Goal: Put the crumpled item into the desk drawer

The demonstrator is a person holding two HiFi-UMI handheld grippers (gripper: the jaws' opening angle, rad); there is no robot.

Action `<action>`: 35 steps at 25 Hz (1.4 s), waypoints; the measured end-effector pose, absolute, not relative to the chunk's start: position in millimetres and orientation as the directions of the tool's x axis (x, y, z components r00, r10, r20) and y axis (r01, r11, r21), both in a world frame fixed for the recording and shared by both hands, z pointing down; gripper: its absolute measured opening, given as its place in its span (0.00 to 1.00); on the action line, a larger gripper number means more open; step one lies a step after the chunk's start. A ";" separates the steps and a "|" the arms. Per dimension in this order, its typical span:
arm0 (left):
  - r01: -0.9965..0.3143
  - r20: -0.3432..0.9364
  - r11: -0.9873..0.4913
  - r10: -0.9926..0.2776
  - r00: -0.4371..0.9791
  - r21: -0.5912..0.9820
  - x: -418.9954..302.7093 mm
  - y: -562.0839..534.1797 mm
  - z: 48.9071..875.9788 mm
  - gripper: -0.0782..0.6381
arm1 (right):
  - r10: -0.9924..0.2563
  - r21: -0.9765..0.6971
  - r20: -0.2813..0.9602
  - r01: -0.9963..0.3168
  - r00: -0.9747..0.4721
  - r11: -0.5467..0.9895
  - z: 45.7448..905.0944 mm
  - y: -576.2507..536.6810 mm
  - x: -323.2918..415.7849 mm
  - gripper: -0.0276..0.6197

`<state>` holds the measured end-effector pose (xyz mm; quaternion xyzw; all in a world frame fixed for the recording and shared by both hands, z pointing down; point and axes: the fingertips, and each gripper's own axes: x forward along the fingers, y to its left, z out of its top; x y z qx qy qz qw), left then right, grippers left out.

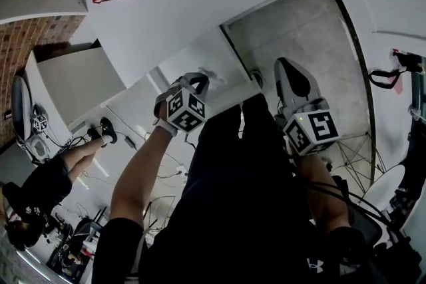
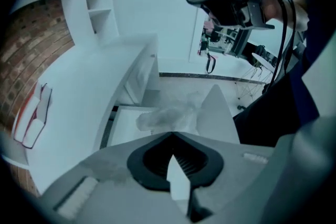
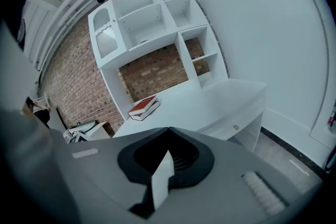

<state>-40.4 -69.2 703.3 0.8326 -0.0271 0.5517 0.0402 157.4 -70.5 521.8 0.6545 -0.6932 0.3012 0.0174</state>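
Crumpled item [image 1: 212, 74] shows in the head view as a small pale wad just past the tips of the left gripper [image 1: 195, 80], at that gripper's 1 o'clock, against the white bench [image 1: 200, 3]. The right gripper [image 1: 286, 73] hangs apart at 3 o'clock, over the bare floor [image 1: 313, 16], its jaws drawn to a point.

In the left gripper view the item, thin and half see-through, sits at centre over the far corner of the open drawer [image 2: 128, 126], whose pale inside lies at the item's 8 o'clock. One pale jaw stands at its 3 o'clock, touching or nearly so. No second jaw presses its other side, so the jaws read as parted rather than clamped on it. Whether it lies fully inside or on the rim cannot be told.

The right gripper view shows jaws closed with nothing between them. Beyond lie the bench top, a red book [image 3: 143, 106] at 10 o'clock and a shelf unit [image 3: 147, 23] at 12.

The task looks nearly done: the drawer is open and the item is at it. What seems left is letting it settle inside, and perhaps shutting the drawer.
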 end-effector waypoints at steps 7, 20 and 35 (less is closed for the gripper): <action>-0.025 0.952 -0.988 0.141 0.270 0.154 -34.3 -52.5 756.6 0.11 | -0.890 -0.391 0.453 -0.909 -0.056 -0.142 530.5 -46.2 187.0 0.05; -0.025 0.952 -0.958 0.280 0.124 0.285 -28.4 -39.0 830.6 0.11 | -0.861 -0.384 0.508 -0.891 0.017 -0.244 546.8 -20.0 212.8 0.05; -0.023 0.959 -0.959 0.282 0.034 0.282 -28.1 -41.1 877.9 0.11 | -0.836 -0.370 0.549 -0.895 0.006 -0.250 557.6 -17.5 212.3 0.05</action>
